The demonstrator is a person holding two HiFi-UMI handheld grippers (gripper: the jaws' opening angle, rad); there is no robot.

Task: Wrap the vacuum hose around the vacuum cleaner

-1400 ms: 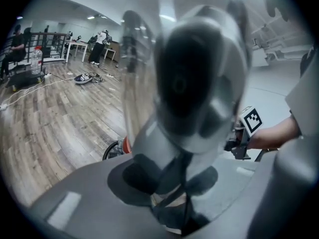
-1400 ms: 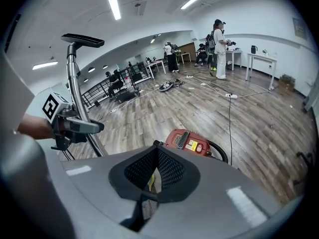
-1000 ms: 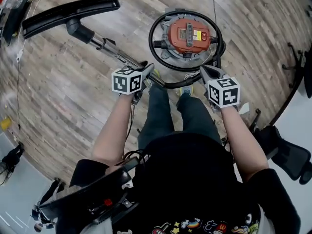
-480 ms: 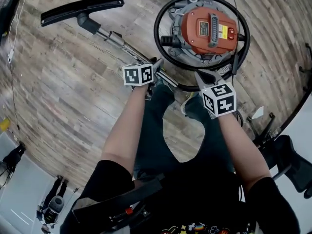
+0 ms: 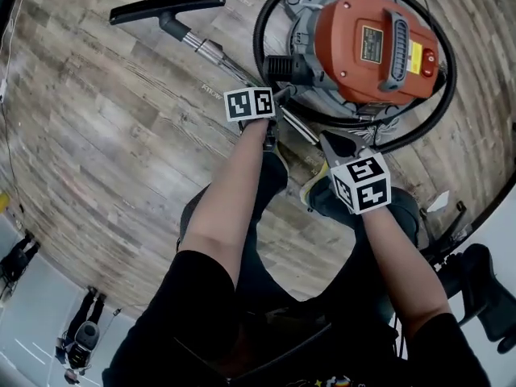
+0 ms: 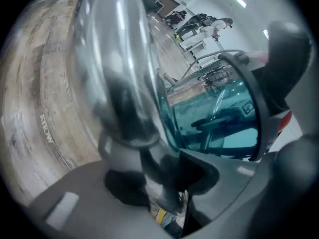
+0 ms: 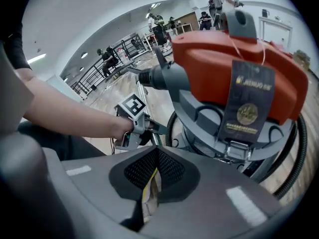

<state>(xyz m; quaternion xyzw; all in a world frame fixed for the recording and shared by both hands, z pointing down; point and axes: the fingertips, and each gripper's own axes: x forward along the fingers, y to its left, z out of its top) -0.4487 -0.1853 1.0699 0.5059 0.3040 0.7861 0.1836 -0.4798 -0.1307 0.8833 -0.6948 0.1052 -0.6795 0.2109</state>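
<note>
Left jaws: left gripper clamped shut on the chrome wand, tube running up and away between the pads.
Right jaws: right gripper closed pad to pad, nothing held; hose just off to its right.
Wand: near end tucked against the base of the vacuum cleaner, floor nozzle well apart on the wooden floor.
Hose: one black loop lying all round the canister, its near arc just beside the right gripper.
Change: over the last second, both grippers carried forward to the canister, wand end drawn in with them.
Meaning: probably one turn laid; wand yet to be stowed, slack to be tightened.
</note>
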